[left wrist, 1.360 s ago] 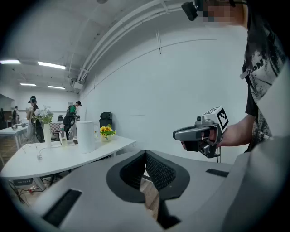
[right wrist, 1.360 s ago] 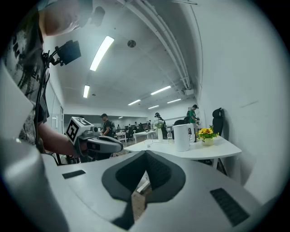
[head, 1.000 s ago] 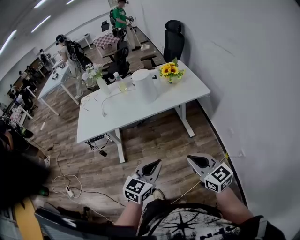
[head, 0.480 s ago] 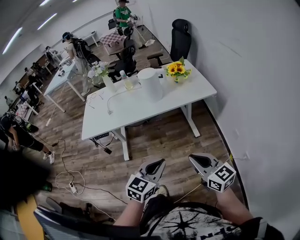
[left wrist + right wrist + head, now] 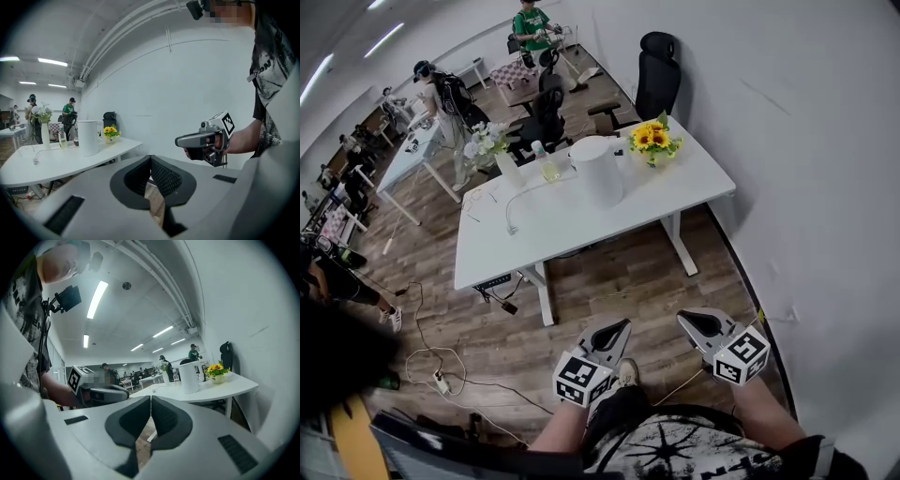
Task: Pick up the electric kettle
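The electric kettle (image 5: 598,169) is a tall white cylinder standing near the back of a white desk (image 5: 572,225), far ahead of both grippers. It also shows in the left gripper view, kettle (image 5: 88,137), and in the right gripper view, kettle (image 5: 189,377). My left gripper (image 5: 619,326) and right gripper (image 5: 686,319) are held side by side over the wooden floor, well short of the desk. Both point toward it. The left gripper (image 5: 150,159) has its jaws together and holds nothing. The right gripper (image 5: 150,399) is also shut and empty.
A pot of sunflowers (image 5: 653,142), a vase of white flowers (image 5: 502,161) and a small bottle (image 5: 544,164) share the desk. Behind it stand black office chairs (image 5: 656,75). A white wall (image 5: 806,187) runs along the right. Cables (image 5: 441,361) lie on the floor at left. People stand at further tables.
The head view has shifted slightly, with the desk sitting a little differently in the picture. Both grippers have stayed side by side, shut, and low in the view.
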